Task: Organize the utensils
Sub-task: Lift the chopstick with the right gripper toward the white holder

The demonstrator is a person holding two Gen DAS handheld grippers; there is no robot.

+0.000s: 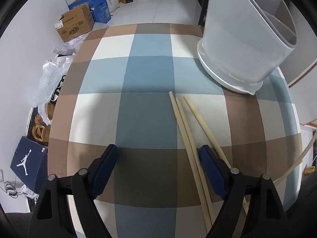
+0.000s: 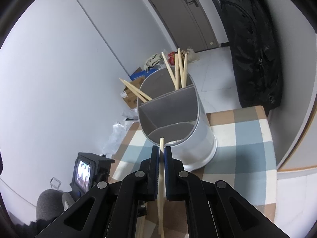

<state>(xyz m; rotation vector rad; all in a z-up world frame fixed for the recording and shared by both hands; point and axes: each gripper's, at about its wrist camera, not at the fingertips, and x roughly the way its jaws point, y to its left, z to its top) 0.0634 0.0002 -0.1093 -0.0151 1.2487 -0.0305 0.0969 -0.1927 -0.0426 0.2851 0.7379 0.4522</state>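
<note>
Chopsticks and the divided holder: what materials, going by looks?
Chopsticks: likely bamboo or light wood; pale tan, matte, unlacquered. Holder: probably plastic; translucent frosted white wall, opaque matte grey dividers, moulded white base rim. The right gripper is shut on one chopstick, same look.

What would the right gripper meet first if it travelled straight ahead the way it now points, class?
Probably the utensil holder. The right gripper, shut on a chopstick, points at its near rim, so the chopstick's tip would likely reach that rim or the front compartment first. Depth is uncertain.
</note>
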